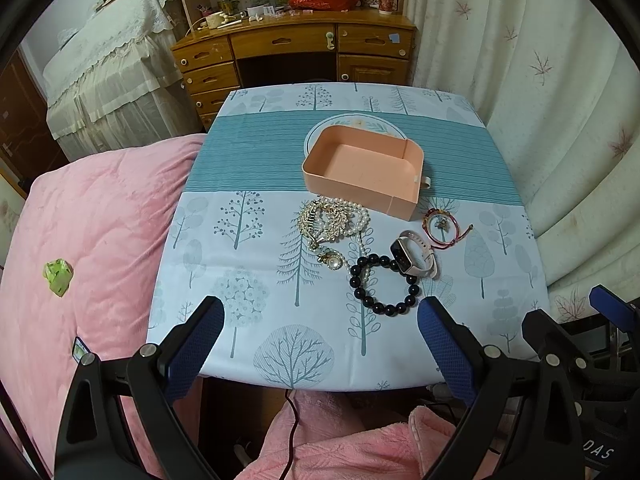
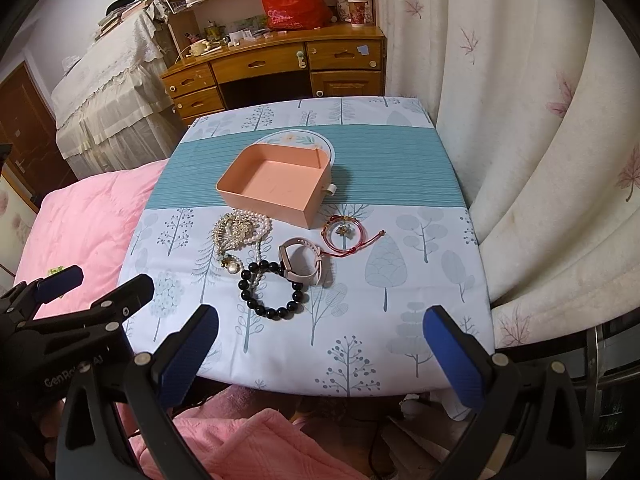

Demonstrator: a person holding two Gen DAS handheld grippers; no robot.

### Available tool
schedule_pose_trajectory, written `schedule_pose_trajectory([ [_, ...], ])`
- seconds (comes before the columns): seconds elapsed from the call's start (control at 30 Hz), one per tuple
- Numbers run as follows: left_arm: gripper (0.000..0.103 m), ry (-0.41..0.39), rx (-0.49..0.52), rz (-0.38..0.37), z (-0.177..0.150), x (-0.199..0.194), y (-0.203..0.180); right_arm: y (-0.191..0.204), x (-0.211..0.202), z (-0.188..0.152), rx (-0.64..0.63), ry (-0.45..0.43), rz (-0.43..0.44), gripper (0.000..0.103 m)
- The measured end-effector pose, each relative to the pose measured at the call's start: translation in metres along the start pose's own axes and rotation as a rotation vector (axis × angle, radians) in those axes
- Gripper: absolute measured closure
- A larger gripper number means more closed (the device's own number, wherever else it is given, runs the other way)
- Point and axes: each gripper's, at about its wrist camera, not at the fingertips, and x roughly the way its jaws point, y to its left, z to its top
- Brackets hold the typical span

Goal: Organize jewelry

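Note:
A pink open box (image 1: 362, 168) (image 2: 276, 184) stands empty mid-table. In front of it lie a pearl necklace with a gold hair clip (image 1: 334, 224) (image 2: 240, 234), a black bead bracelet (image 1: 382, 286) (image 2: 270, 290), a pink-strapped watch (image 1: 414, 254) (image 2: 304, 266) and a red cord bracelet (image 1: 442, 228) (image 2: 344, 236). My left gripper (image 1: 320, 320) is open and empty, held above the table's near edge. My right gripper (image 2: 320, 328) is open and empty, also near the front edge, to the right of the left one.
The small table has a tree-print cloth (image 1: 256, 264) (image 2: 420, 272). A pink quilt (image 1: 92, 240) lies left. White curtains (image 2: 540, 160) hang right. A wooden desk (image 1: 296, 48) with a red bag stands behind.

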Motion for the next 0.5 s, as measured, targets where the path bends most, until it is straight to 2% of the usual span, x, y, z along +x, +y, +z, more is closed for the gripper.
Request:
schedule_pose_trajectory([
  [0.5,0.007,-0.003,0.001,0.008,-0.0028,0.0007,-0.0009,-0.0009,-0.0035,-0.0031,-0.01,-0.013,-0.001,0.0],
])
